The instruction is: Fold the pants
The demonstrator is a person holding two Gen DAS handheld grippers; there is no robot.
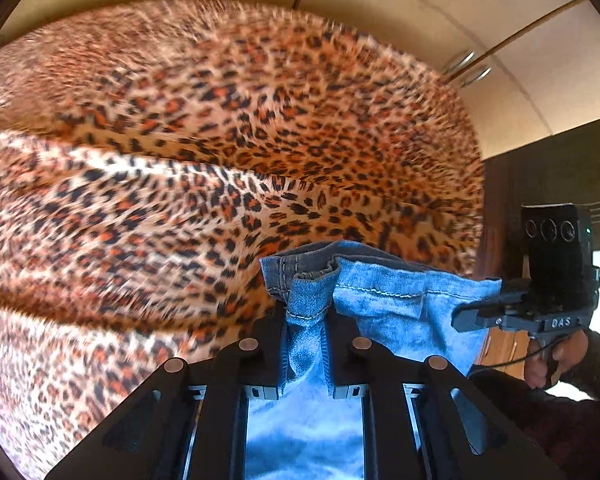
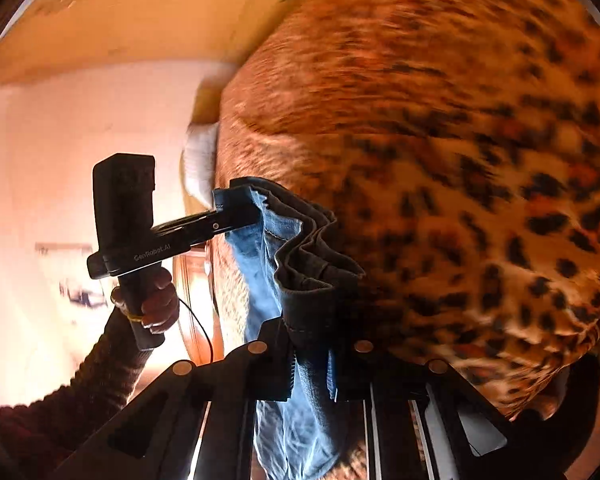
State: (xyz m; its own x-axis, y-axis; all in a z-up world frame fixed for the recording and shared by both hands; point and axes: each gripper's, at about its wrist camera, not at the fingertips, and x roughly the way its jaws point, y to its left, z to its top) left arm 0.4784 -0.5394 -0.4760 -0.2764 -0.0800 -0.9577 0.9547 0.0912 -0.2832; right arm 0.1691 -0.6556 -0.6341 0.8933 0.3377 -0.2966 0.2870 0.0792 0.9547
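Observation:
The pants are blue denim jeans (image 1: 384, 300), held up above a leopard-print blanket (image 1: 180, 160). My left gripper (image 1: 306, 320) is shut on one hemmed edge of the jeans. My right gripper (image 2: 312, 332) is shut on the other end of the same edge of the jeans (image 2: 308, 264), and the cloth hangs bunched between the two. In the left wrist view the right gripper (image 1: 476, 314) shows at the right, clamped on the denim. In the right wrist view the left gripper (image 2: 236, 216) shows at the left, clamped on the denim.
The leopard-print blanket (image 2: 460, 140) covers a bed that fills most of both views. Cream wardrobe doors with ring handles (image 1: 464, 66) stand behind it. A white pillow (image 2: 200, 160) lies at the bed's edge. A wooden bed frame (image 2: 192, 300) shows below.

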